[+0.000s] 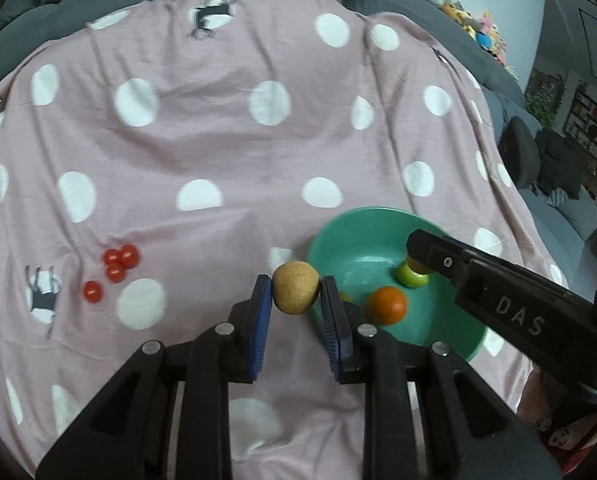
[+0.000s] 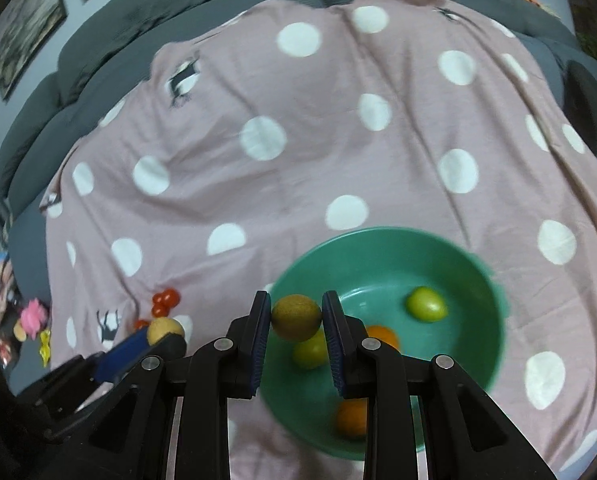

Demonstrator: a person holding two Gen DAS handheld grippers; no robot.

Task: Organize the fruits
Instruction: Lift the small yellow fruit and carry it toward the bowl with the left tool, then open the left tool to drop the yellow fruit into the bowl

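My left gripper (image 1: 294, 287) is shut on a round tan fruit (image 1: 296, 298), held above the pink cloth just left of the green bowl (image 1: 358, 216). In the right wrist view my right gripper (image 2: 295, 308) is shut on a brownish-green fruit (image 2: 296, 320) over the bowl's (image 2: 378, 236) left side. Inside the bowl lie two green fruits (image 2: 426, 304) and two oranges (image 2: 352, 418). The left wrist view shows the right gripper (image 1: 416, 258) reaching over the bowl from the right, above a green fruit (image 1: 410, 278) and an orange (image 1: 387, 305).
A cluster of red cherry tomatoes (image 1: 118, 264) lies on the dotted pink cloth (image 1: 218, 140) to the left. The cloth covers a grey sofa (image 2: 98, 60). Small toys (image 2: 34, 320) lie beyond the cloth's left edge. Framed pictures hang on the wall behind.
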